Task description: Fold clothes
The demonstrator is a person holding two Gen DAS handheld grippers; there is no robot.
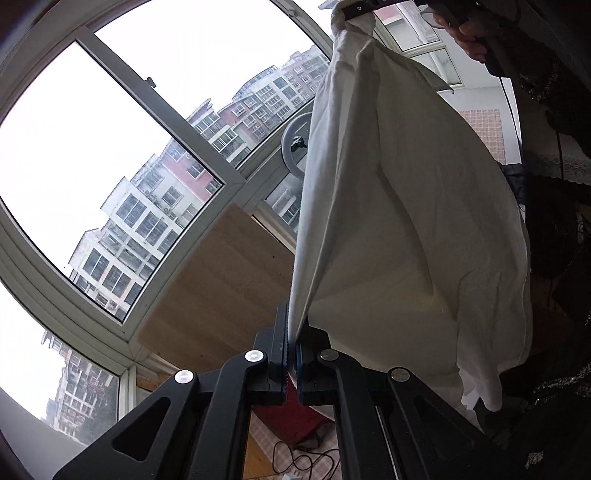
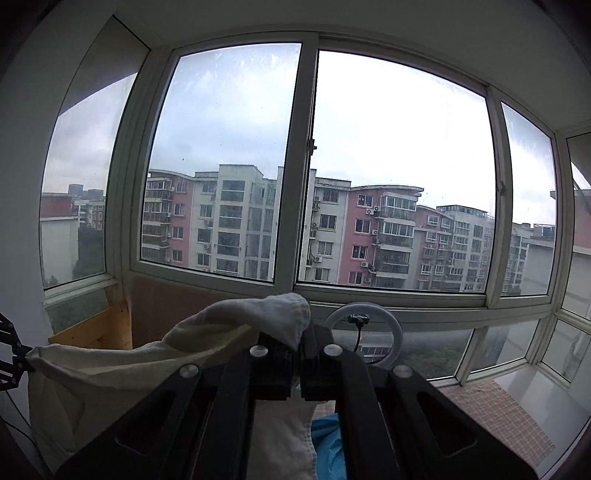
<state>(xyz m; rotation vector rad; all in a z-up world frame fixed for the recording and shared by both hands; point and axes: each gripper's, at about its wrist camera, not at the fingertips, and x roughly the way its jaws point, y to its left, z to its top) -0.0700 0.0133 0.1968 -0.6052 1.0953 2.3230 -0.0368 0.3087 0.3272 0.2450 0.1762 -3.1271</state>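
Note:
A white garment (image 1: 399, 221) hangs in the air, stretched between my two grippers. My left gripper (image 1: 291, 354) is shut on one corner of it, the cloth pinched between the blue-padded jaws. The right gripper (image 1: 360, 9) shows at the top of the left wrist view, shut on the other corner. In the right wrist view my right gripper (image 2: 298, 354) is shut on a bunched corner of the white garment (image 2: 147, 365), which sags left to the left gripper (image 2: 16, 356) at the frame's edge.
A wooden table (image 1: 229, 280) stands below the large windows (image 2: 306, 166). A ring light (image 2: 364, 341) stands at the sill. A blue cloth (image 2: 328, 439) lies below the right gripper. A person's dark clothing (image 1: 554, 184) is at the right.

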